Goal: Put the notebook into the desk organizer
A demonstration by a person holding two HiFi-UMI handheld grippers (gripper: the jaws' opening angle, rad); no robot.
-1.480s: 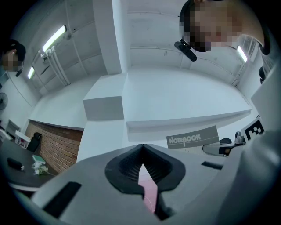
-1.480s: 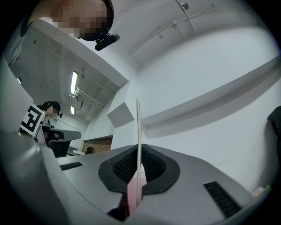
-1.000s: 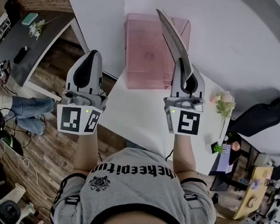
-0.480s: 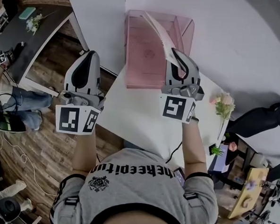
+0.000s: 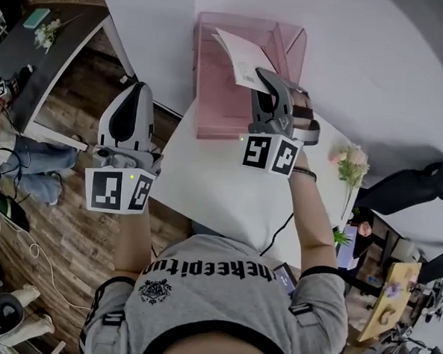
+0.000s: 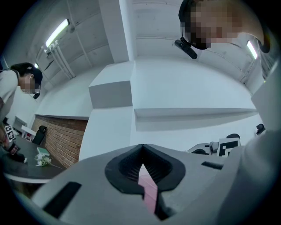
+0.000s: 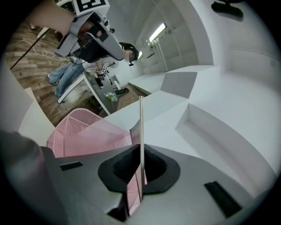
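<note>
A thin white notebook [image 5: 242, 60] hangs over the open pink mesh desk organizer [image 5: 220, 98] at the far side of the white table [image 5: 206, 183]. My right gripper [image 5: 267, 82] is shut on the notebook's near edge, just above the organizer's right side. In the right gripper view the notebook [image 7: 141, 125] shows edge-on, rising straight from the right gripper [image 7: 140, 163], with the organizer [image 7: 81, 129] below to the left. My left gripper [image 5: 140, 91] hovers off the table's left edge, shut and empty; in its own view the left gripper [image 6: 141, 151] points at white walls.
A small pot of pink flowers [image 5: 351, 167] stands at the table's right edge. A dark desk [image 5: 42, 53] with small items lies to the far left over wooden floor. A person [image 6: 15, 94] stands at the left of the left gripper view.
My right gripper has carried the notebook forward and left, from above the table to over the organizer, and the notebook has tipped from upright to nearly flat. The left gripper hardly moved.
</note>
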